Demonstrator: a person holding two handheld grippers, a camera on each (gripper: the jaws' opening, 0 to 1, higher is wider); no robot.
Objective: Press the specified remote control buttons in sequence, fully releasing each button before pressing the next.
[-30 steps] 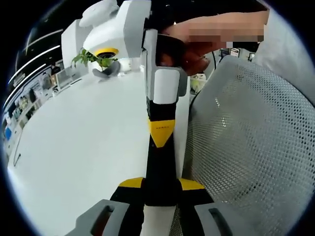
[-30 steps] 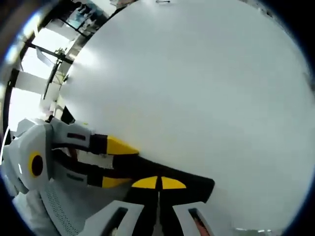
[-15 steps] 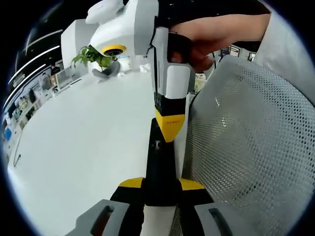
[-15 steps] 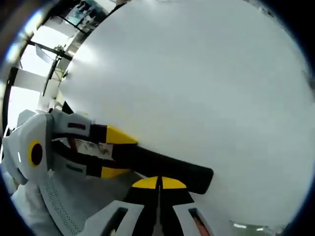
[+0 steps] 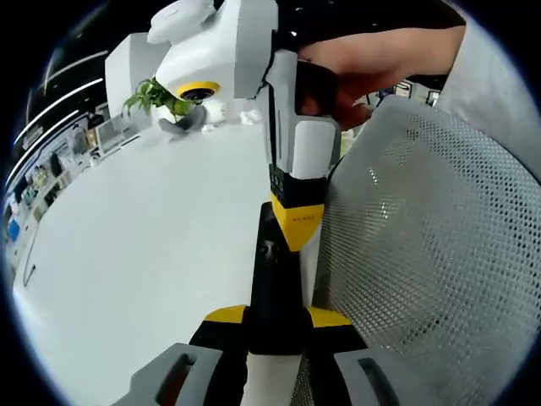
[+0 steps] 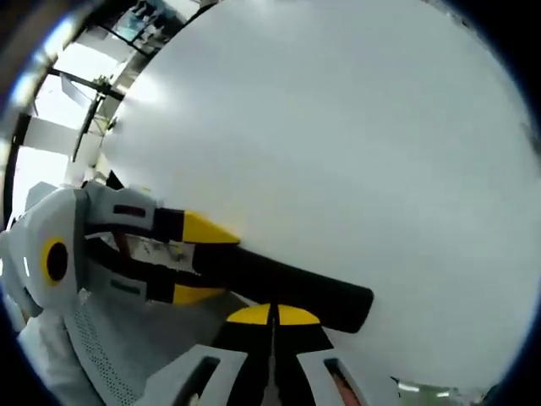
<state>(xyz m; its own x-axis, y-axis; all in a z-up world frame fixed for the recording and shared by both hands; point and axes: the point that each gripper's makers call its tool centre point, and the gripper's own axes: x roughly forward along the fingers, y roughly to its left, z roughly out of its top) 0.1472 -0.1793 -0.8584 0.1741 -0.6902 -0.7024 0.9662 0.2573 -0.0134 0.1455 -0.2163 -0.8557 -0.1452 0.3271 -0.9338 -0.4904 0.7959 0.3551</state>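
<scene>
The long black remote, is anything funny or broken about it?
Nothing looks broken. The long black remote sits straight, clamped between the left gripper's yellow tips, over the white table, while the right gripper's shut tip presses its face.

A broad white table (image 5: 144, 237) carries a potted green plant (image 5: 156, 97) near its far edge. A grey mesh chair back (image 5: 423, 254) stands at the table's near edge.

White table (image 5: 135, 245), mesh chair (image 5: 431, 254), plant (image 5: 150, 97)
</scene>
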